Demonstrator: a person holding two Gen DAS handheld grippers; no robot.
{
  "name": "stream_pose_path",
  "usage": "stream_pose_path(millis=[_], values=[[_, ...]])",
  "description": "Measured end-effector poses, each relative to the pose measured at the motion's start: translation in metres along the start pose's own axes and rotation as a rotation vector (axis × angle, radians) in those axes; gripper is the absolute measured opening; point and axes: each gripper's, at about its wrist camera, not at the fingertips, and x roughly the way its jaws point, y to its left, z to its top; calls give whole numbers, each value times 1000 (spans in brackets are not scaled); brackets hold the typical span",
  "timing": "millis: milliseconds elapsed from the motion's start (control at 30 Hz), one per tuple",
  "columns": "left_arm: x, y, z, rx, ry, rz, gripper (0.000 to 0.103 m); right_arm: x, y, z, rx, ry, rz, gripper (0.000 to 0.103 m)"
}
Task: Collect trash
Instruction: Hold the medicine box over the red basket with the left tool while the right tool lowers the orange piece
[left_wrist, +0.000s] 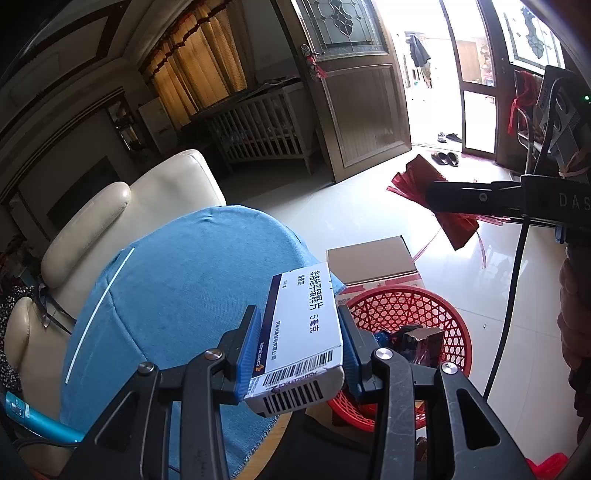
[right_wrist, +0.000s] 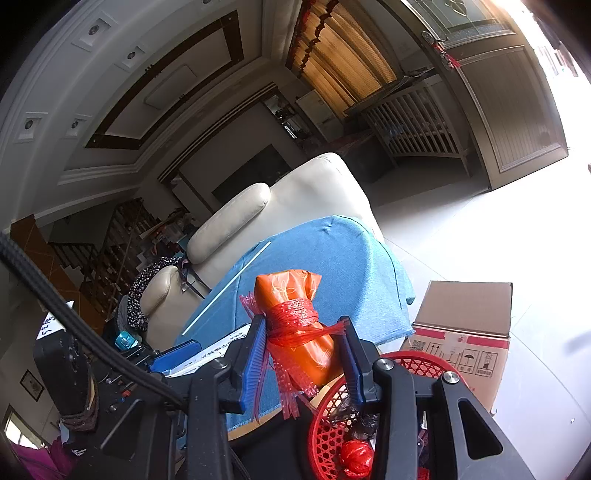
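Count: one medicine box (left_wrist: 301, 328), one orange packet (right_wrist: 295, 325) tied with red netting, one red basket (left_wrist: 424, 314), one cardboard box (left_wrist: 371, 258). Left gripper (left_wrist: 301, 354) pinches the medicine box at centre-bottom, angled down over the blue cloth (left_wrist: 177, 295). Right gripper (right_wrist: 304, 360) pinches the packet, lower centre, basket at lower right.

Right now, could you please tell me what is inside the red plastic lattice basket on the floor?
The red plastic lattice basket holds a dark cardboard box, blue wrapping and a red crumpled ball. The gripper arms hide the rest.
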Motion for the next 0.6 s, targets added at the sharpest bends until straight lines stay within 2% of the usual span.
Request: stream_pose_path(millis=[600], values=[[9, -6, -6, 3, 36, -36, 43, 3, -2, -1, -12, 33, -37, 41]])
